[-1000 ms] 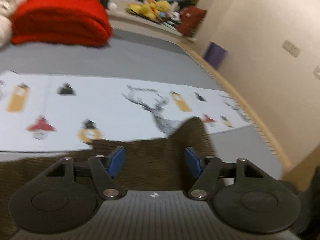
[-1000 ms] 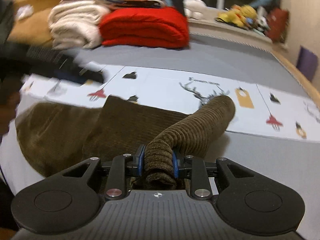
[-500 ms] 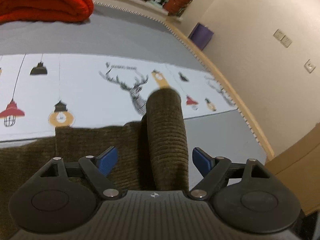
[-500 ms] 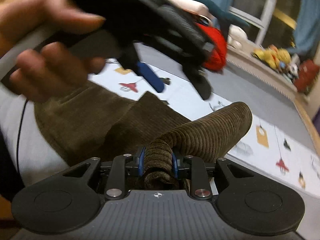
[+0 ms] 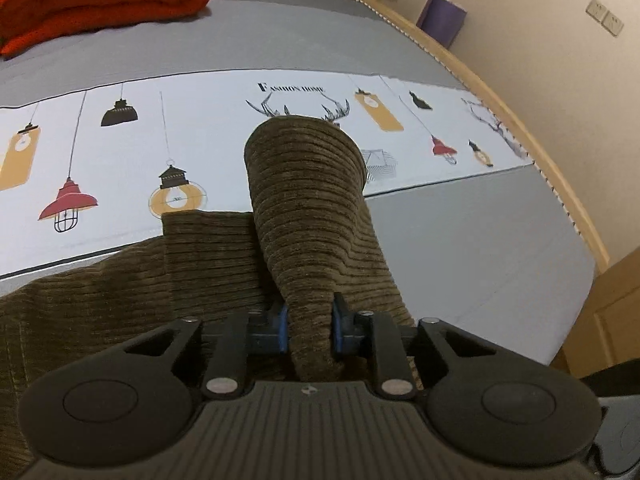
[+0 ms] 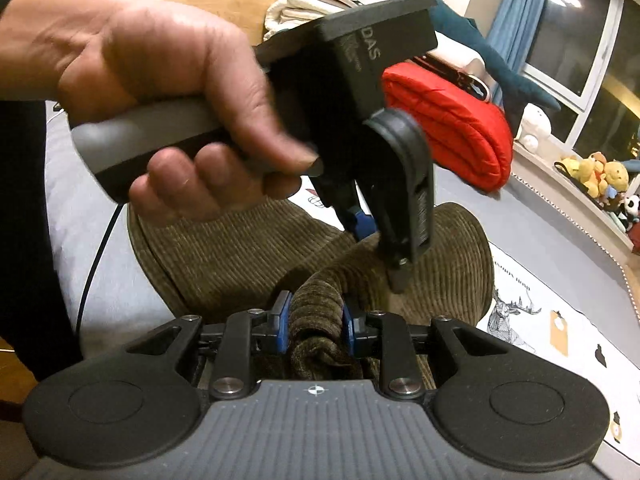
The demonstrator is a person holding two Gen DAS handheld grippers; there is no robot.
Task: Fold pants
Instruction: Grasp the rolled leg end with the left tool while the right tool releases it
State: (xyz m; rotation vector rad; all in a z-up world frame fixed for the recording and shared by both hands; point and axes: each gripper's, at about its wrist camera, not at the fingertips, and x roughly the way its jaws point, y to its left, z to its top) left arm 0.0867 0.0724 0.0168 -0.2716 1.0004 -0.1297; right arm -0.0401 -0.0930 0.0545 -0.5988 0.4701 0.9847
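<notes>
Our left gripper [image 5: 308,330] now has its blue pads pressed tight against a ridge of the brown corduroy pants [image 5: 308,200]; half a second ago those same pads stood wide apart on either side of the raised fabric. So both of our tools grip the garment: the right gripper [image 6: 314,326] is likewise clamped on a bunched fold at the bottom centre of its frame, as it was a second ago. The pants lie on the bed, across the lower half of both views, with a rolled hump rising toward the middle and the rest spread flat to the lower left over the printed lamp-and-deer sheet [image 5: 200,128]. In the right view, our left hand [image 6: 160,80] fills the upper left, holding its tool just above the cloth. With two holds secured, we judge the fold can be carried over next.
</notes>
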